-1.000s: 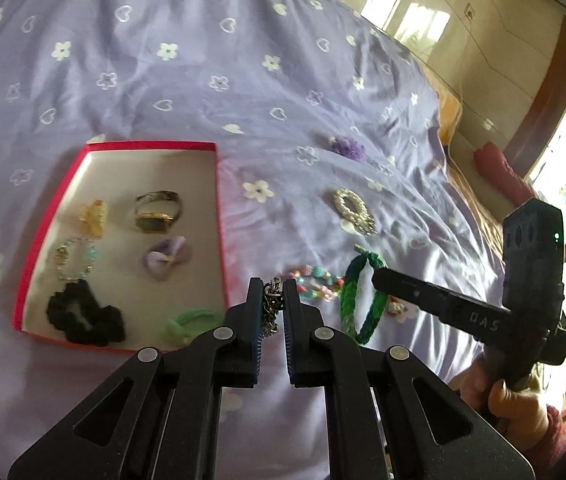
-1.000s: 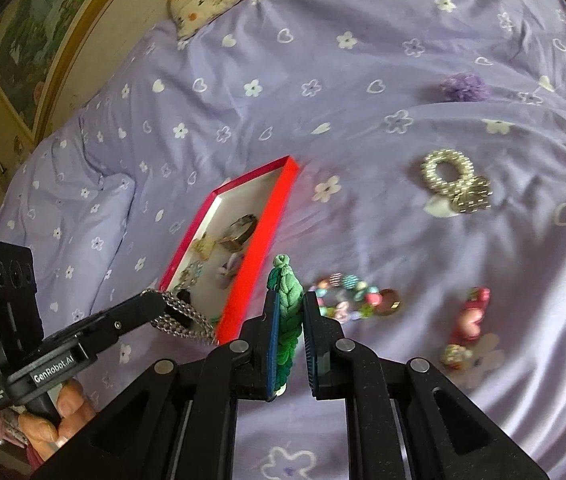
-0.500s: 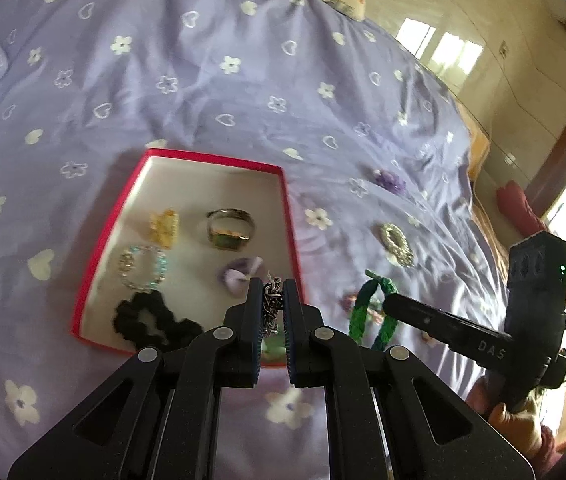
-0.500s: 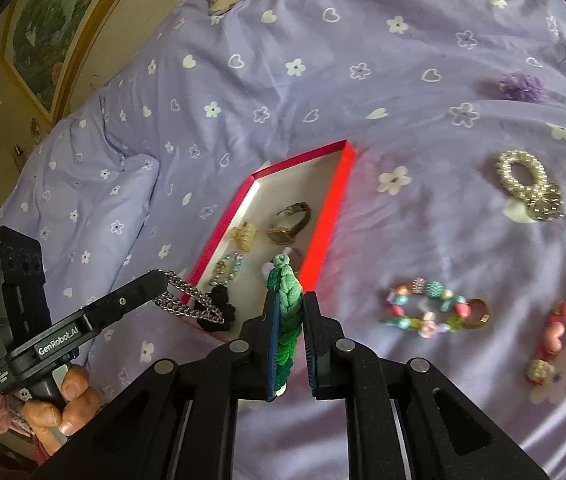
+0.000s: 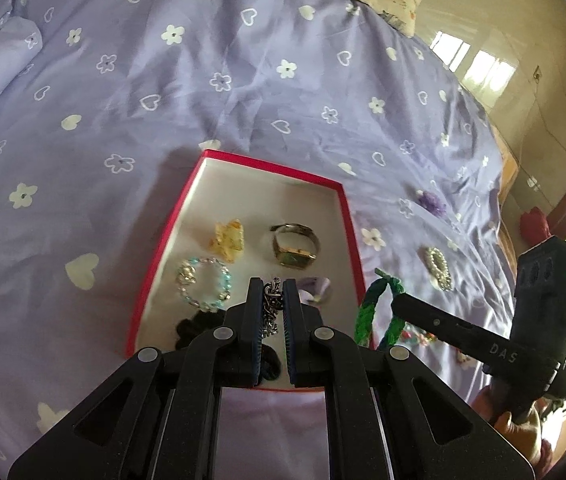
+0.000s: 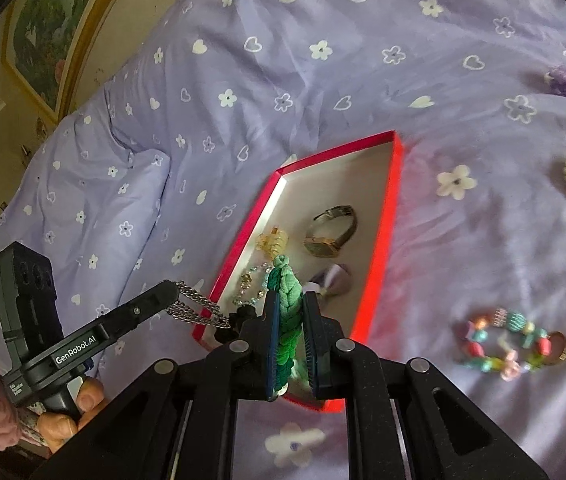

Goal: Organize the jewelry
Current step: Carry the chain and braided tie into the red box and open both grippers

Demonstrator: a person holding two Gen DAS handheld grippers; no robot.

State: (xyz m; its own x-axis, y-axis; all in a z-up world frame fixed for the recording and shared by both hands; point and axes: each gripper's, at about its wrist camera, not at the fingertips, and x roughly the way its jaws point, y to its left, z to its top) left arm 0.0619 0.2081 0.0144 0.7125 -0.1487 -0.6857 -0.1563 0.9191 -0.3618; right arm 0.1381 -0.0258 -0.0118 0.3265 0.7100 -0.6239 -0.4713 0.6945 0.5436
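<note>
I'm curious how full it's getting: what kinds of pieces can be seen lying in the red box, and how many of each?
Ring: 1
Beaded bracelet: 1
Yellow hair clip: 1
Black scrunchie: 1
Purple piece: 1
Total: 5 in view

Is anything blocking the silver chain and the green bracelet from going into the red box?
Nothing visible. The left claw holds the silver chain, the right claw the green bracelet, and the red box lies open, its far end bare.

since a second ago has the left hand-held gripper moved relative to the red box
Yes. The left hand-held gripper, shut on the silver chain, has moved from beside the red box to over it.
</note>
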